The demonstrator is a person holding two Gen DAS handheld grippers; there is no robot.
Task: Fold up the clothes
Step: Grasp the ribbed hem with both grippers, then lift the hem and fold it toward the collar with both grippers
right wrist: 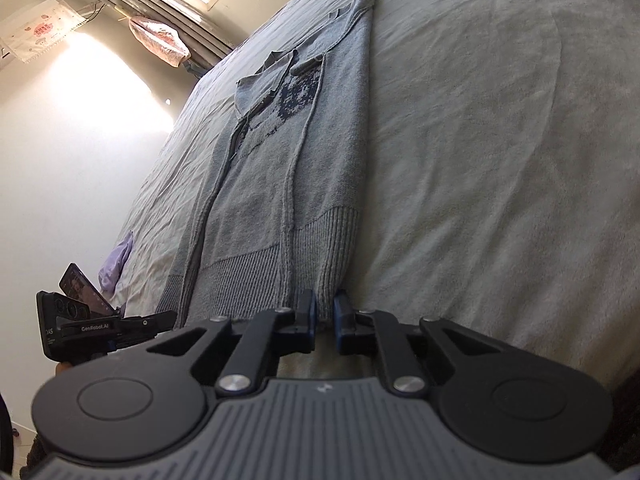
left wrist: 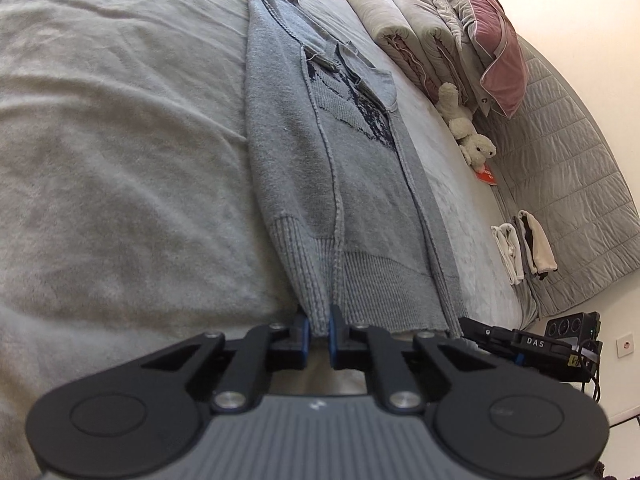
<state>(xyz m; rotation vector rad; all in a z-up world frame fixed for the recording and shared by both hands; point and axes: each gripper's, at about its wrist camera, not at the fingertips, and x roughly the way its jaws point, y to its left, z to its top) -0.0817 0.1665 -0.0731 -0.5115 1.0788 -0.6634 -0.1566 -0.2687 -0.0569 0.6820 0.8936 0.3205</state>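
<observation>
A grey knitted sweater [left wrist: 352, 184] with a dark pattern on its chest lies lengthwise on the bed, its sleeves folded in over the body. It also shows in the right wrist view [right wrist: 280, 168]. My left gripper [left wrist: 318, 330] is shut on the ribbed hem at one corner. My right gripper [right wrist: 325, 318] is shut on the ribbed hem at the other corner. The other gripper shows at the edge of each view, the right gripper [left wrist: 532, 346] and the left gripper [right wrist: 104, 326].
The bed [left wrist: 120, 140] has a pale blanket. Rolled quilts and pillows [left wrist: 440, 28], a plush toy [left wrist: 468, 128] and folded clothes [left wrist: 524, 246] lie along its far side. In the right wrist view a lilac cloth [right wrist: 116, 258] lies at the bed edge by the wall.
</observation>
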